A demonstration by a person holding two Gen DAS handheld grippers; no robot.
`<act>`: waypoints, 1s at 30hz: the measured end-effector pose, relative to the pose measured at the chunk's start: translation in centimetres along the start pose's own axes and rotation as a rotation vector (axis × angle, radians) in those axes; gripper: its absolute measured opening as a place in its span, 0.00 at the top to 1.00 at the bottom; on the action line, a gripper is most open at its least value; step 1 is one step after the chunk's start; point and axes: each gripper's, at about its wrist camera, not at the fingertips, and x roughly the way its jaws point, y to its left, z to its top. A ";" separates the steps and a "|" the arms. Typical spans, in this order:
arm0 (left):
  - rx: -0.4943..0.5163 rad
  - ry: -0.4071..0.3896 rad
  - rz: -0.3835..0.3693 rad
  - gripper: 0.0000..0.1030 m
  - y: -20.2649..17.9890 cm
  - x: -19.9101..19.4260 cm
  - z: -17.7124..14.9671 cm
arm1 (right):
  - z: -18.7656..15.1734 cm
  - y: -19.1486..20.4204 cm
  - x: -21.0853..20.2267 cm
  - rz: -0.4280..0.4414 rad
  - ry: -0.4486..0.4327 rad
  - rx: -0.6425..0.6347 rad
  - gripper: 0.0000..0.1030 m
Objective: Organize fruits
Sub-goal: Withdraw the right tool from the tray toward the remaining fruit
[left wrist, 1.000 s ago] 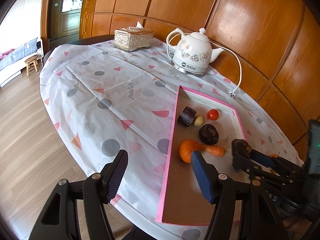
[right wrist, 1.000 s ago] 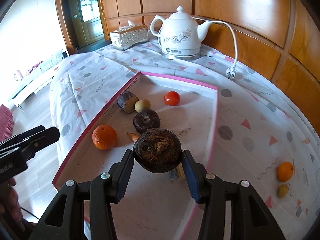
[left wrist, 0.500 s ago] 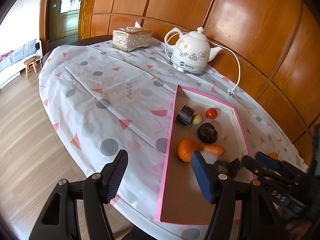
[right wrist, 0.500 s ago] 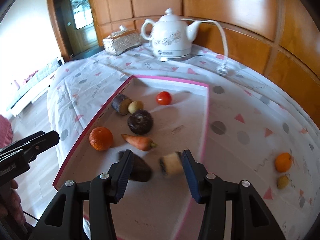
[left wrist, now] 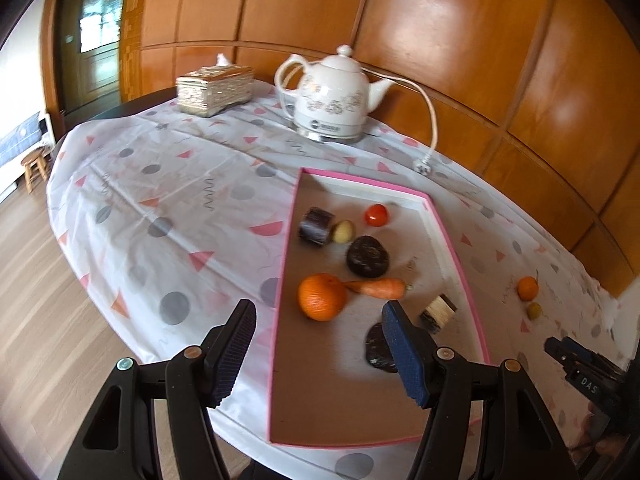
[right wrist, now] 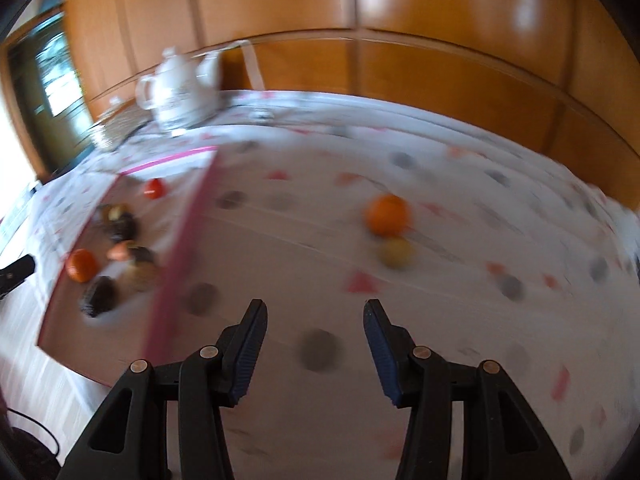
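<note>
A pink-rimmed tray [left wrist: 457, 258] holds an orange [left wrist: 322, 297], a carrot [left wrist: 378, 287], a tomato [left wrist: 376, 215], dark round produce [left wrist: 367, 256], a cut piece [left wrist: 437, 313] and a dark brown root [left wrist: 378, 347]. My left gripper [left wrist: 318, 354] is open and empty above the tray's near end. My right gripper [right wrist: 315, 352] is open and empty over the cloth right of the tray [right wrist: 182, 236]. A small orange [right wrist: 387, 215] and a yellow-green fruit [right wrist: 396, 253] lie on the cloth ahead of it; they also show in the left wrist view [left wrist: 527, 288]. The right wrist view is blurred.
A white kettle [left wrist: 334, 102] with a cord and plug [left wrist: 423, 165] stands behind the tray. A tissue box [left wrist: 215, 88] sits at the back left. The patterned cloth [left wrist: 168, 200] hangs over the table's near edge above the wooden floor.
My right gripper let go of the dark root, which now lies in the tray. It then swung right, out of the tray, towards the two fruits on the cloth. The left gripper barely moved.
</note>
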 end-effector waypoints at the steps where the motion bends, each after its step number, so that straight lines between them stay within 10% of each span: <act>1: 0.011 0.003 -0.005 0.36 -0.3 0.1 0.1 | -0.3 -0.9 -0.2 -0.017 -0.001 0.021 0.51; 13: 0.180 0.032 -0.079 0.36 -5.2 1.2 0.5 | -5.2 -12.6 -2.9 -0.240 0.010 0.314 0.51; 30: 0.475 0.151 -0.312 0.36 -17.5 4.9 1.3 | -7.2 -16.5 -4.1 -0.328 -0.004 0.423 0.51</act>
